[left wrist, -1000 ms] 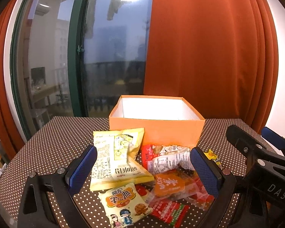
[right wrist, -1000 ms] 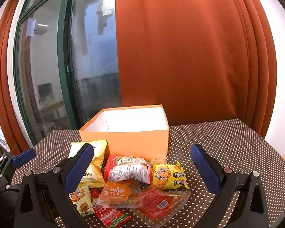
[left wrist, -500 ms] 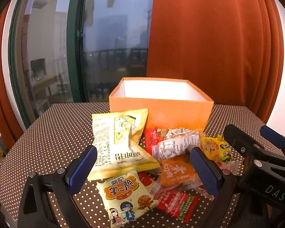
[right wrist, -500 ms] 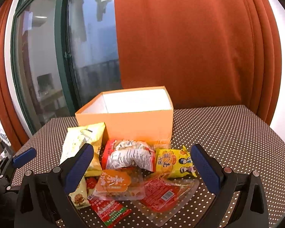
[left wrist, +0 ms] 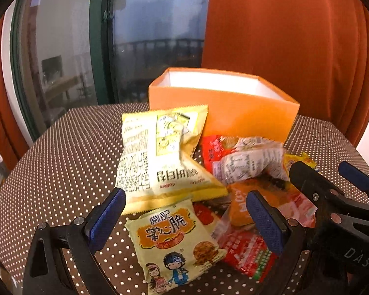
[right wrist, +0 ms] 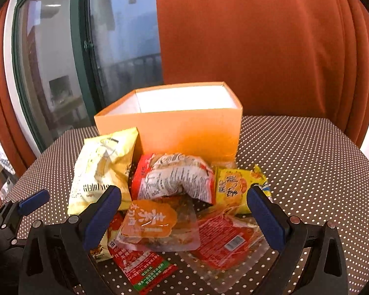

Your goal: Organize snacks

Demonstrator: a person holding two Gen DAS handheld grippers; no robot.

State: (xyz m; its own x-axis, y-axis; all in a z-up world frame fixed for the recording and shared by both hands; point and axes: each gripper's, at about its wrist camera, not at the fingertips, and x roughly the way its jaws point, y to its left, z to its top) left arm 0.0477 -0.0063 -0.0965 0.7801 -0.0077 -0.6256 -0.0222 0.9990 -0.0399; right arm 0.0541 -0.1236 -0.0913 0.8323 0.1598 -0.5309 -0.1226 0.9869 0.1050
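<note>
An open orange box [left wrist: 236, 113] with a white inside stands at the back of the table; it also shows in the right wrist view [right wrist: 184, 127]. Several snack packets lie piled in front of it. My left gripper [left wrist: 184, 217] is open and empty, low over a small yellow cartoon packet [left wrist: 174, 243], with a big yellow bag [left wrist: 160, 157] just beyond. My right gripper [right wrist: 183, 213] is open and empty over an orange-labelled clear pouch [right wrist: 157, 223]. A red and white bag [right wrist: 177, 177], a yellow packet [right wrist: 236, 184] and a red flat packet [right wrist: 145, 263] lie around it.
The table has a brown cloth with white dots [right wrist: 307, 162]. An orange curtain [right wrist: 258, 49] and a dark window [left wrist: 155, 36] stand behind the box. The right gripper's body shows at the right of the left wrist view [left wrist: 337, 211].
Both grippers have come down and forward toward the snack pile, which now looks larger and closer. The packets have not moved.
</note>
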